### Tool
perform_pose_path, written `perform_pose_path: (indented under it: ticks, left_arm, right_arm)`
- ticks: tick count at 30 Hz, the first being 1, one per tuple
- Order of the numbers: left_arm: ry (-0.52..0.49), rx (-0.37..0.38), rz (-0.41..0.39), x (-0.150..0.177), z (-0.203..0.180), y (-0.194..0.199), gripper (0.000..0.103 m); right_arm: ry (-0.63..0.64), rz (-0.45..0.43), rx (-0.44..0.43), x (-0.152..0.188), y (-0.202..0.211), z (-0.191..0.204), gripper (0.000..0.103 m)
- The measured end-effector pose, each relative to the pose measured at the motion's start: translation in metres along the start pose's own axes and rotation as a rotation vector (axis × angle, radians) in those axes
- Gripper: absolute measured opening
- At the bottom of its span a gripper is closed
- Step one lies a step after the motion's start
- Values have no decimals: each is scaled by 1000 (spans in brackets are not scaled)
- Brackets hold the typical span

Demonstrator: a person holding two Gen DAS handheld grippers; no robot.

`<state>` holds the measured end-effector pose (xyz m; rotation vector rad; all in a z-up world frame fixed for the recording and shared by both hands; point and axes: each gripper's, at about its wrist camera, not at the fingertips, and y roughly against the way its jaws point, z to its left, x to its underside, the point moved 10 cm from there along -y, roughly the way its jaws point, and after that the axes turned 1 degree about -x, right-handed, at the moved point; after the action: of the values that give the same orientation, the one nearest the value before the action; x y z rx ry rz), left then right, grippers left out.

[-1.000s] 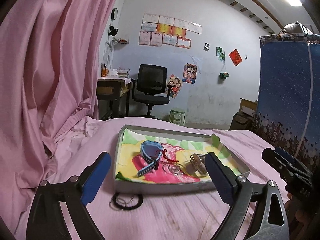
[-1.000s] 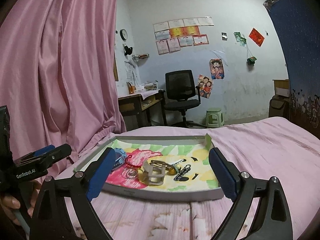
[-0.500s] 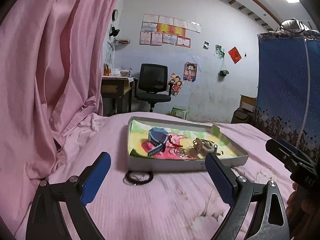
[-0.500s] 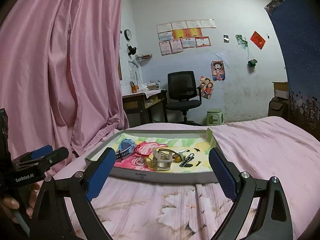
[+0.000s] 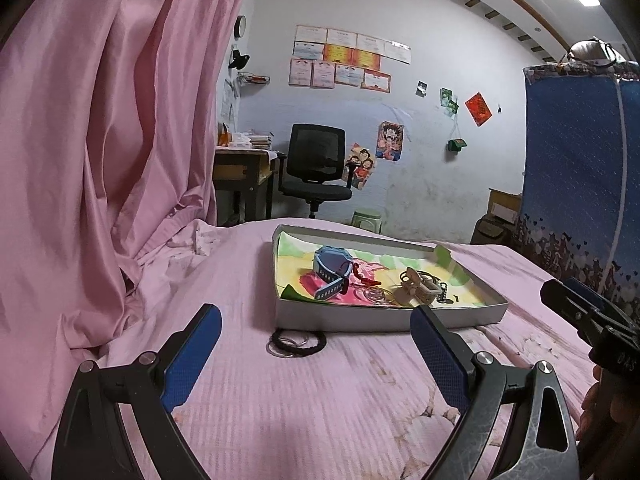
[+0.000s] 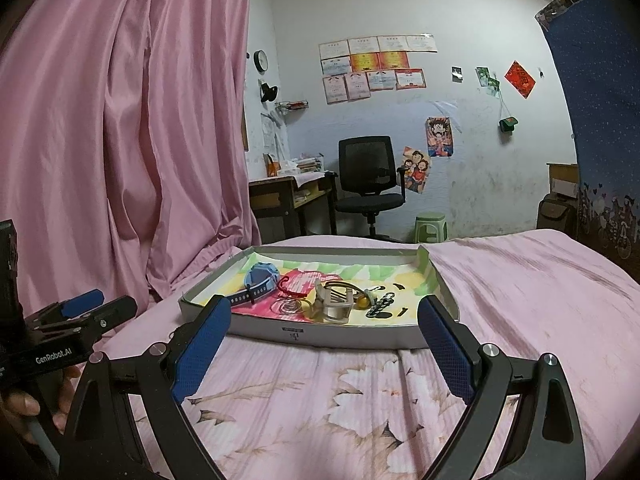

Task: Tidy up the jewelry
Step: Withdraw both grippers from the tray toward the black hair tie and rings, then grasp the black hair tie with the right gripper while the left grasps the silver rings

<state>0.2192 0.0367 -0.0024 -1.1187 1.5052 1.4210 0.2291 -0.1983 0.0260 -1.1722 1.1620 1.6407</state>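
On a pink bedsheet [image 5: 320,420], a tray [image 5: 380,320] holds a blue watch [image 5: 332,268]; black rings [image 5: 296,343] lie before it. Left gripper [image 5: 316,354] and right gripper [image 6: 324,346] hover empty, spread wide.

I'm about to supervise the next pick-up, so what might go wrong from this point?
The black hair tie and thin rings lie flat on the soft pink bedspread; the open left gripper may pinch cloth or leave a ring behind. Inside the tray, the blue watch, red bracelet and clip crowd together, so a drop could snag.
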Motion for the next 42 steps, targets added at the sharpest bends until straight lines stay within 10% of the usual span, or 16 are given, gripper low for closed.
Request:
perform_pose_path:
  ticks: [24,42]
  left_arm:
    - [10,-29,179,23,55,-45,95]
    - [84,115,419,55,59,-92,28]
  right_arm:
    - [71,194,-136,21,-64,56,92]
    - [104,477,-269,71,-120,103,33]
